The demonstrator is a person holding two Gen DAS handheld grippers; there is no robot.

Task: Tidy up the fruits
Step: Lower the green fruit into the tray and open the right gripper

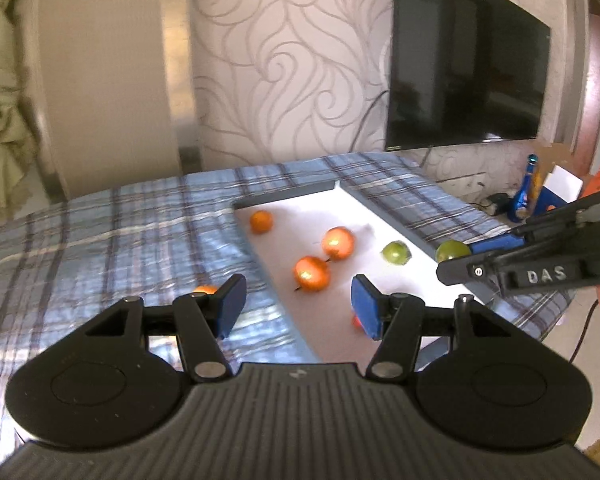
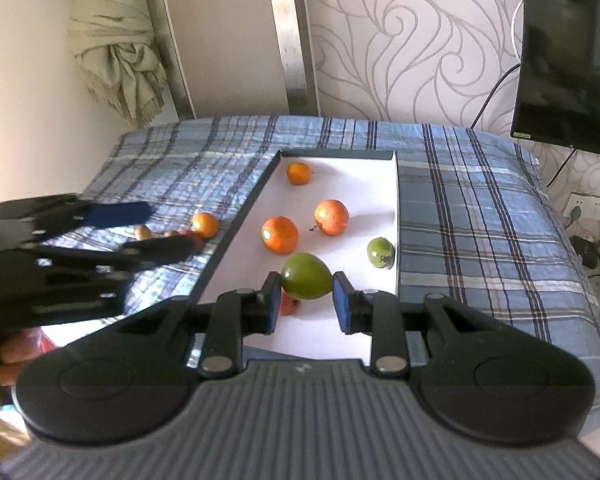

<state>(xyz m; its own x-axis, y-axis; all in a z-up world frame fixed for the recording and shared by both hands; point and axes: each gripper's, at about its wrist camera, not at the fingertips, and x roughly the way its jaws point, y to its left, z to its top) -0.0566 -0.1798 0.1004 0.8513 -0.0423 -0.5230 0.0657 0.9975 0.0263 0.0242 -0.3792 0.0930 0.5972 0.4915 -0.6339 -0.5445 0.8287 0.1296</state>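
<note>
Right hand-held gripper (image 2: 306, 300) clamped on green fruit (image 2: 306, 286), held over near end of white tray (image 2: 396, 216). Left hand-held gripper (image 1: 298, 304) half-wide, empty, above tray's left edge. Advice: lower fruit beside other green one (image 2: 381, 253), clear of oranges (image 2: 280, 235), release gently; round, will roll.

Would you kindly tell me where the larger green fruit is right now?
The larger green fruit is clamped in the right tool above the near end of the white tray, with the smaller green fruit to its right.
</note>
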